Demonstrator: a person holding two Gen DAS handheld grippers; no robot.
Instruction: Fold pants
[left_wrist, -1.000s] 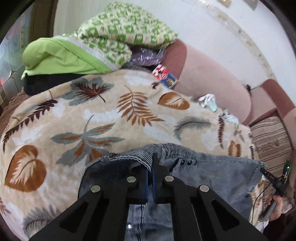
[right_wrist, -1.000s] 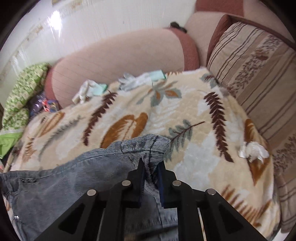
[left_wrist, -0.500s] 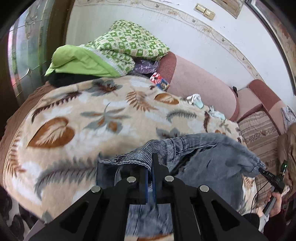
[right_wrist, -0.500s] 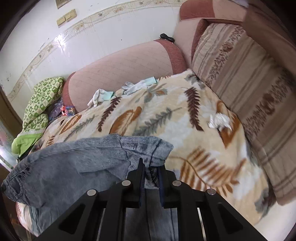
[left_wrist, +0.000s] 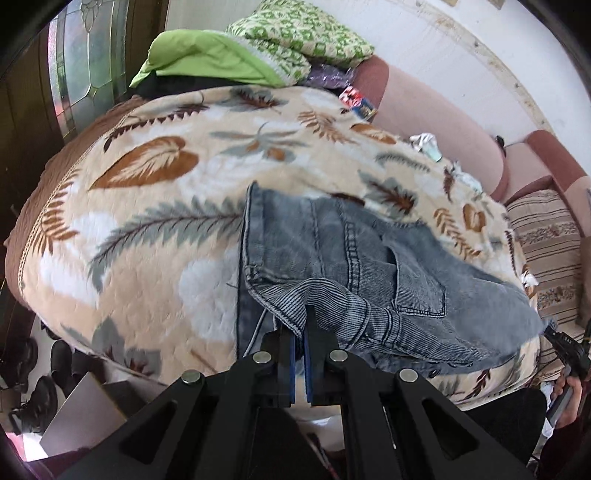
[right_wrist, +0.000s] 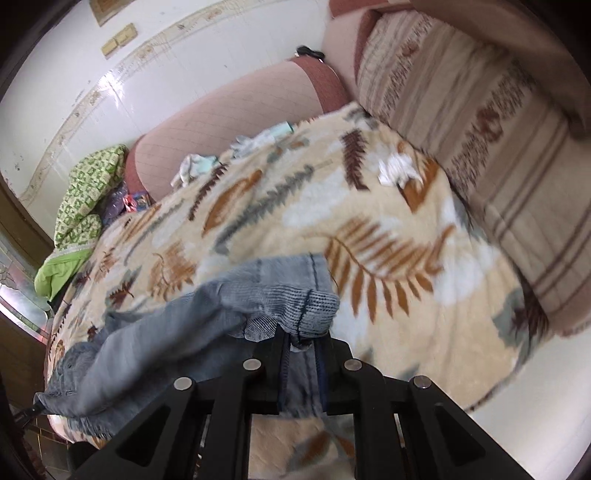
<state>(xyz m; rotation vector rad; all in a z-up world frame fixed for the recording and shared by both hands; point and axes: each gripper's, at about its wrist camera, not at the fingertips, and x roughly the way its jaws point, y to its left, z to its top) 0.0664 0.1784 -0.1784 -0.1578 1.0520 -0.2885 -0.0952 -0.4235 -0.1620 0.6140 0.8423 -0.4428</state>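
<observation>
Grey-blue denim pants lie on the leaf-patterned blanket, a back pocket facing up and the waistband on the far side. My left gripper is shut on a ribbed edge of the pants near the blanket's front edge. In the right wrist view the pants stretch off to the lower left, and my right gripper is shut on another bunched ribbed edge, with cloth squeezed between its fingers. The right gripper also shows at the far right of the left wrist view, held by a hand.
Green pillows are piled at the far left end against the pink sofa back. A striped cushion lines the right side. White cloths and small packets lie on the blanket. Shoes and a box are on the floor.
Both grippers have pulled back toward the blanket's front edge, dragging the ribbed edges with them. The pants now lie stretched out flatter, with the back pocket showing.
</observation>
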